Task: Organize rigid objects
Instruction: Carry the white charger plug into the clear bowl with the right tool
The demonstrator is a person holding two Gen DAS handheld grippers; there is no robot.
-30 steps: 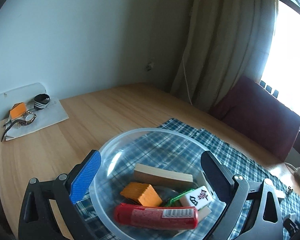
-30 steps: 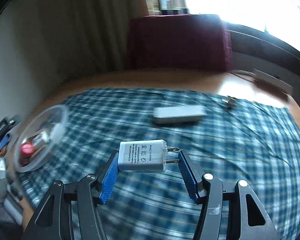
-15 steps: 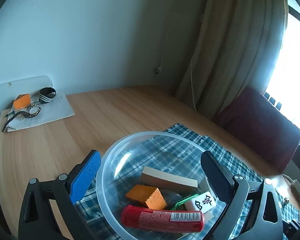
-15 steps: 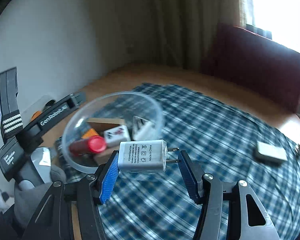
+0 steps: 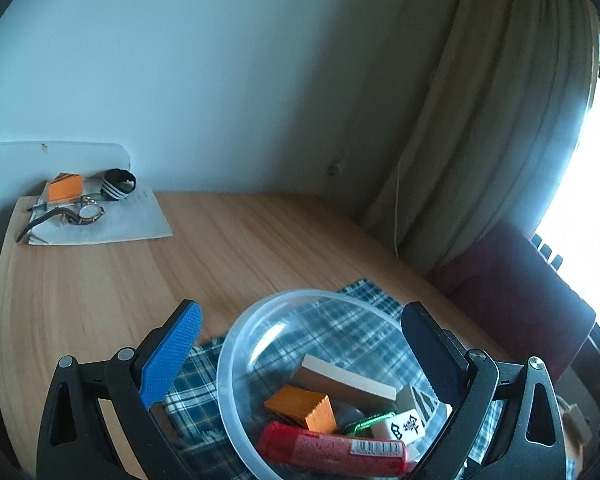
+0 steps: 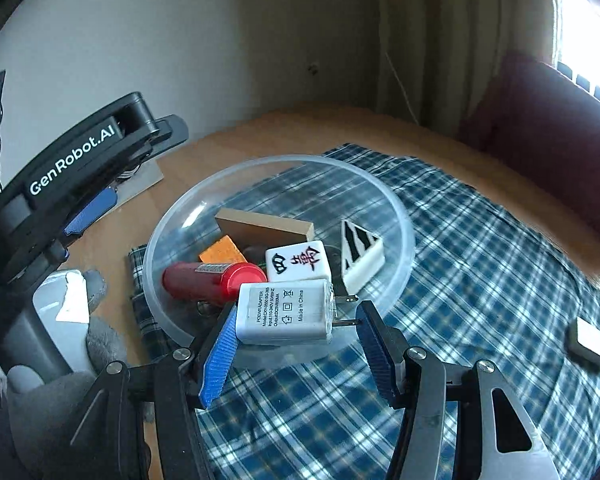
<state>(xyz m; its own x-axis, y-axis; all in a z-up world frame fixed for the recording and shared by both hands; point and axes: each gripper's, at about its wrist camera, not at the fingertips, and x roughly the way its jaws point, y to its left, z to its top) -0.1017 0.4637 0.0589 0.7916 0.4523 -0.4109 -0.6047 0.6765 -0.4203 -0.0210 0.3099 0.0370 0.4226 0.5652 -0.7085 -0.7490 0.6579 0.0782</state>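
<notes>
A clear plastic bowl point(image 5: 236, 340) point(image 6: 404, 248) rests on the blue plaid cloth point(image 6: 480, 264). It holds a wooden block point(image 6: 264, 226), an orange block point(image 6: 222, 252), a red tube point(image 6: 212, 280), a mahjong tile point(image 6: 298, 266) and a black-striped white wedge point(image 6: 360, 256). My right gripper point(image 6: 298, 316) is shut on a white power adapter point(image 6: 286, 312), pinched between body and prongs, just above the bowl's near rim. My left gripper point(image 5: 303, 312) is open, its fingers on either side of the bowl; its blue pad point(image 6: 96, 208) shows beside the bowl's left edge.
A small white block point(image 6: 590, 344) lies on the cloth to the right. A paper sheet point(image 5: 140, 224) at the table's far left carries a watch point(image 5: 88, 212), an orange item and a striped roll. A maroon chair point(image 5: 520, 300) and a curtain stand behind. A gloved hand point(image 6: 96, 332) holds the left gripper.
My right gripper has swung left with the power adapter, from over the open cloth to the bowl's near rim. The left view has tilted up slightly; the bowl stays between its fingers.
</notes>
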